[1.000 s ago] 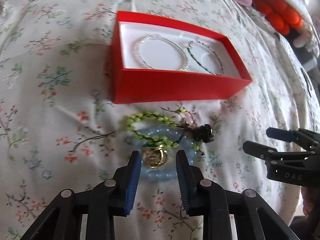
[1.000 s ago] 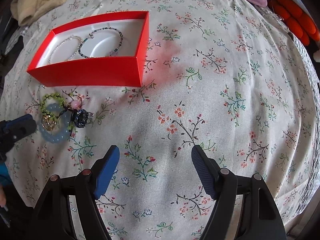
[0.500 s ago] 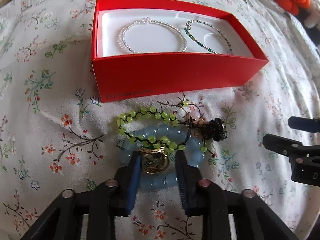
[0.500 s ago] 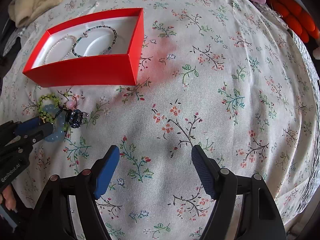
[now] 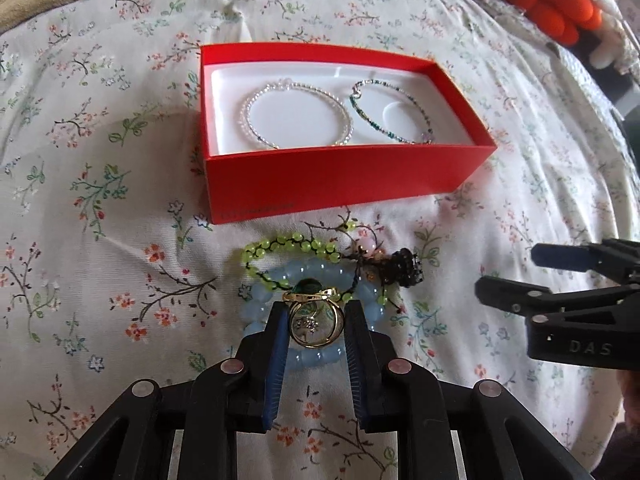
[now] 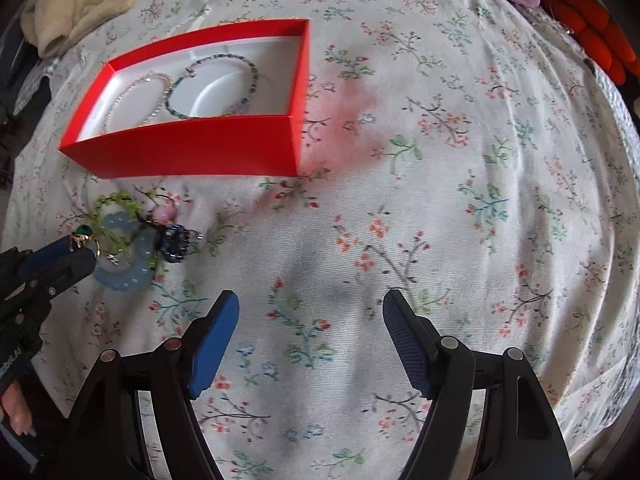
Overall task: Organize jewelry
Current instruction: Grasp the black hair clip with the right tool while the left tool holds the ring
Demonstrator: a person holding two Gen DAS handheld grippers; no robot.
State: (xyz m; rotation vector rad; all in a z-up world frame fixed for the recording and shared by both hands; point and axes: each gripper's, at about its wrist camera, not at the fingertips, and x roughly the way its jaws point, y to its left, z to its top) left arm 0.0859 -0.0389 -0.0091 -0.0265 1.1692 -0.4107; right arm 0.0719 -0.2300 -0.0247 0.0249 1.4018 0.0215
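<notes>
The left hand-held gripper is clamped on a gold ring with a green stone, its jaws having just closed in on the band from either side. The ring sits at the near edge of a small heap of jewelry on the bed, just over a pale blue bead bracelet with a lime bead bracelet and a dark beaded piece tangled beyond it. Farther off stands the red box, already holding a silver bracelet and a teal bead strand.

The ring looks light, hard and smooth, so it will likely slip or twist if the pads hold only the curved band; pressing across the band's sides, as now, seems the safest hold. The lime cord lies close and could snag and drag along. The soft bedding gives no firm backing.

The right hand-held gripper hangs with its jaws wide apart and empty, over bare bedding to the right of the heap.
</notes>
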